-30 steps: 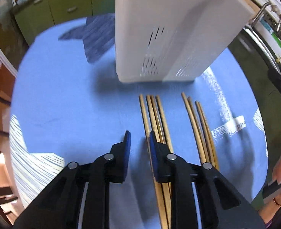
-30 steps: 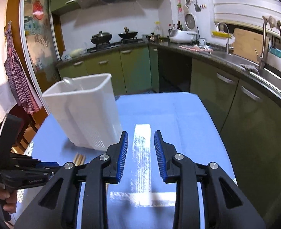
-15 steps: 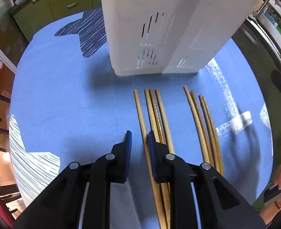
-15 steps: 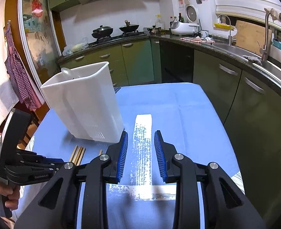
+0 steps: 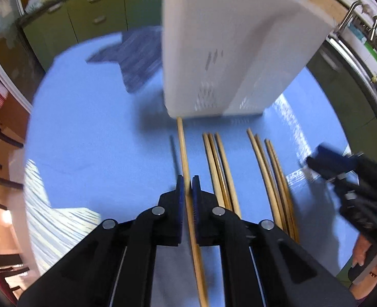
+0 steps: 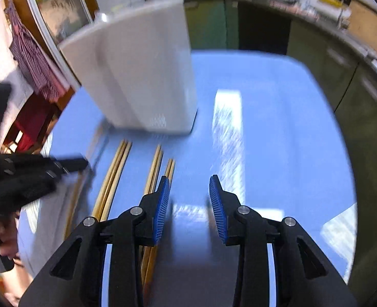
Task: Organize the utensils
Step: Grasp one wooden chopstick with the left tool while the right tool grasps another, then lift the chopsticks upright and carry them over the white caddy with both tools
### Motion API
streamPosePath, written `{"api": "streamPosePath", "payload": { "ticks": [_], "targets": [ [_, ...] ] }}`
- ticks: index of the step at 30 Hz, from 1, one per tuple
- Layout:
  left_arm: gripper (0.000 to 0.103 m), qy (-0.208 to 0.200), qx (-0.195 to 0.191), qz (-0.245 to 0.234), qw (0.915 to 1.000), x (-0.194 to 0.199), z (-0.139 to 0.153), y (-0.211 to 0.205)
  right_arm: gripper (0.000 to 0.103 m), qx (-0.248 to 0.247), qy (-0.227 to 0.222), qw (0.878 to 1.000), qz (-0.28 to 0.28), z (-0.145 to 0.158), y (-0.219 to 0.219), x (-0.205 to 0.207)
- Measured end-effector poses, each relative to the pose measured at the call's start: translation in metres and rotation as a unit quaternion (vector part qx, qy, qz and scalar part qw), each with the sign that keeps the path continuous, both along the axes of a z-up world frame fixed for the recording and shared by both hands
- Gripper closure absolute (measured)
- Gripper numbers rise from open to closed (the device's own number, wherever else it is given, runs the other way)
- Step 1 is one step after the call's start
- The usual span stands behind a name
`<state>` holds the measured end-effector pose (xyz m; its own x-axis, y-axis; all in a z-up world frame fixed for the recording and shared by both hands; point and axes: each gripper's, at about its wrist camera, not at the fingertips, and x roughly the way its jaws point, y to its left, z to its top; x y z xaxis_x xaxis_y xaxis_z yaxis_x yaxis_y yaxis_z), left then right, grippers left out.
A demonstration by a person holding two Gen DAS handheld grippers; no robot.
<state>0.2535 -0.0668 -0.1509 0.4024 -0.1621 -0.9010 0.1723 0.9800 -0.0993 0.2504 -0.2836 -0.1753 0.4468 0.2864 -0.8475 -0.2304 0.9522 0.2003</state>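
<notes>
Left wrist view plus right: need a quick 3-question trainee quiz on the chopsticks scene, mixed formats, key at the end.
1. True or false: the left tool is shut on one chopstick.
2. Multiple choice: what stands just beyond the far ends of the chopsticks? A) white plastic holder B) metal pot C) glass jar
3. Fill in: the right tool is ____, with nothing between its pads.

Key: 1 true. 2 A. 3 open.
</notes>
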Motion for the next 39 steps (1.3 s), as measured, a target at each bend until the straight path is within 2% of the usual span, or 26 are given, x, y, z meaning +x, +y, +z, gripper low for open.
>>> {"api": "streamPosePath", "payload": {
  "ticks": [1,5,12,19,21,23,26,30,34,39],
  "targets": [
    [0.097,-0.012,-0.002,0.002,0.9999,-0.001,0.006,0.004,0.08,0.0,0.01,1.0,0.003,-0.005,0.003,0.002],
    [0.097,-0.053,-0.007,0.003,0.9985,-0.016,0.025,0.01,0.085,0.001,0.038,0.999,0.008,-0.016,0.01,0.009],
    [0.097,-0.116,-0.007,0.002,0.9932,-0.037,0.052,0.02,0.085,0.003,0.052,0.999,0.009,-0.021,0.019,0.014],
    [0.097,-0.15,-0.005,0.0,0.9887,-0.05,0.066,0.026,0.087,-0.042,0.055,0.998,0.009,-0.024,0.029,0.013],
    [0.097,-0.153,-0.007,-0.002,0.9883,-0.054,0.068,0.028,0.087,-0.053,0.052,0.997,0.011,-0.025,0.034,0.013],
    [0.097,-0.154,-0.008,-0.004,0.988,-0.054,0.069,0.028,0.092,-0.072,0.051,0.996,0.016,-0.027,0.042,0.013],
    [0.097,-0.157,-0.006,-0.006,0.9875,-0.055,0.068,0.027,0.093,-0.087,0.042,0.995,0.019,-0.025,0.051,0.015],
    [0.097,-0.157,-0.006,-0.005,0.9875,-0.056,0.069,0.027,0.097,-0.067,0.048,0.996,0.016,-0.024,0.045,0.02],
    [0.097,-0.159,-0.008,-0.005,0.9873,-0.057,0.07,0.028,0.097,-0.031,0.03,0.999,0.011,-0.011,0.032,0.011],
    [0.097,-0.163,-0.015,-0.003,0.9865,-0.059,0.074,0.032,0.097,0.013,-0.027,1.0,-0.003,0.025,0.009,-0.01]
  ]
}}
